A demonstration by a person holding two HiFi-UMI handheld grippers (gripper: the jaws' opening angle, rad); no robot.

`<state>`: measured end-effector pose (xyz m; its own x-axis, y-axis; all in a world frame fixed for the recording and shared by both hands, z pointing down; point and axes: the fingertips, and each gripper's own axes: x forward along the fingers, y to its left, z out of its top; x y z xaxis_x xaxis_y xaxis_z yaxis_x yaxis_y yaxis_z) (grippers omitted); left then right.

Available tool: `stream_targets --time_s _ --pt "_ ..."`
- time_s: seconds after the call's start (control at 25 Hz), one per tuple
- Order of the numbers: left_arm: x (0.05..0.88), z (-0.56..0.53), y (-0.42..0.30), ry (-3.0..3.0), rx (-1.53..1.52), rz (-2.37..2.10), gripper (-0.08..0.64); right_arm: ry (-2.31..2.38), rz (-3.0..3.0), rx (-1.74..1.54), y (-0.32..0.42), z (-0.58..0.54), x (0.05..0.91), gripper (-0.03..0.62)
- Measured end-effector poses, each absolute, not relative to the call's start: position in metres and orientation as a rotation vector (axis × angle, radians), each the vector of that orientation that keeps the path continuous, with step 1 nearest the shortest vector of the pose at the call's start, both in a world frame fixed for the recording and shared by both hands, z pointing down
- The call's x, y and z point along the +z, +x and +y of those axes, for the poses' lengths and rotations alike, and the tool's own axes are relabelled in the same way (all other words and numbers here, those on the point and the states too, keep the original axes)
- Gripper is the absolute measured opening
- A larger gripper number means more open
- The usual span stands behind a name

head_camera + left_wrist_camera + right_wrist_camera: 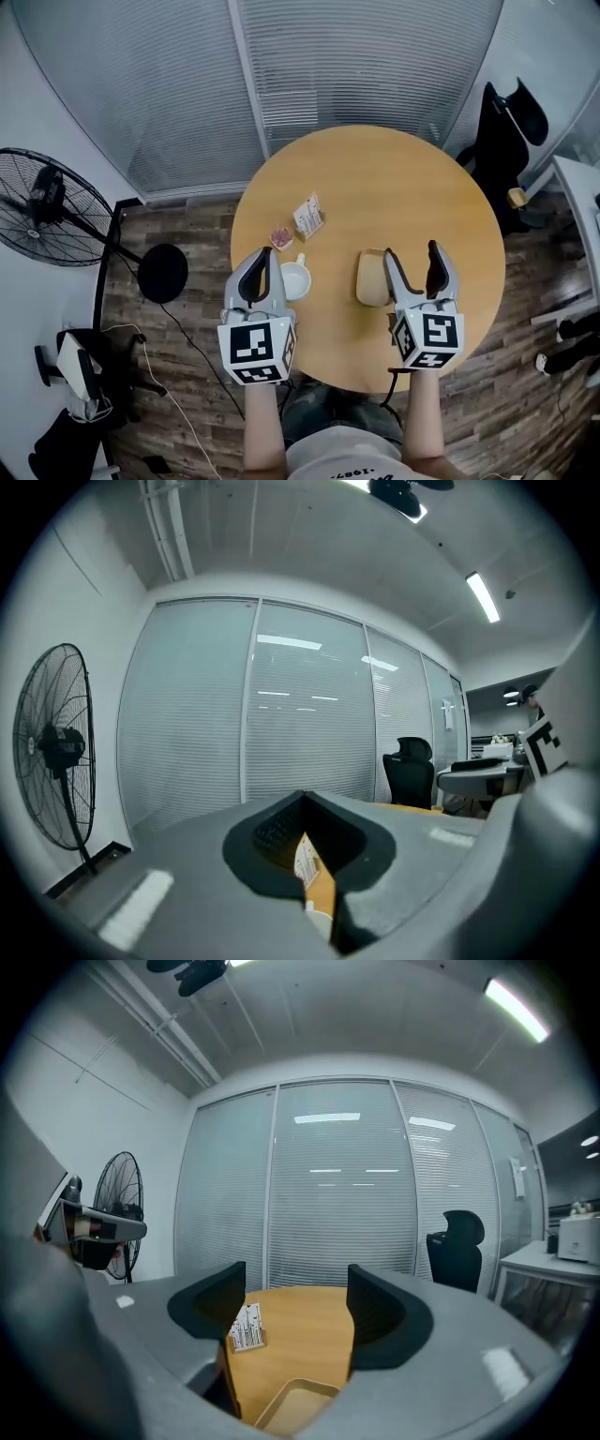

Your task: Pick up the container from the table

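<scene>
Two grippers hang over the near edge of the round table (pixel 422 178). The container (pixel 371 278), a shallow beige tray, lies open side up, its long axis running straight away from the person. It sits just left of the right gripper (pixel 411 251), whose jaws stand wide apart and empty. The left gripper (pixel 264 255) has its jaws pressed together on nothing, beside a white cup (pixel 294 279).

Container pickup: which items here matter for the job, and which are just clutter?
Job:
- beige rectangular open container
- right gripper, open, nearest it
- left gripper, shut, empty

Lying about:
- white cup
- small printed card packet
- small reddish item
- black standing fan
- black office chair
</scene>
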<state>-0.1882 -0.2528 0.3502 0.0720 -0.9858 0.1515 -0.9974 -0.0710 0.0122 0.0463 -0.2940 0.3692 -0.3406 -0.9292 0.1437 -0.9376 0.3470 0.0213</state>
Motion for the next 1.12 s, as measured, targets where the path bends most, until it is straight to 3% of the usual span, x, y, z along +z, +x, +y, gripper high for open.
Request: stream_targets --time_s 1.12 --pt "0.448 -0.287 -0.142 2.133 0.328 -1.853 0.0 1.705 -2.257 0.375 0.087 -0.325 0.477 0.33"
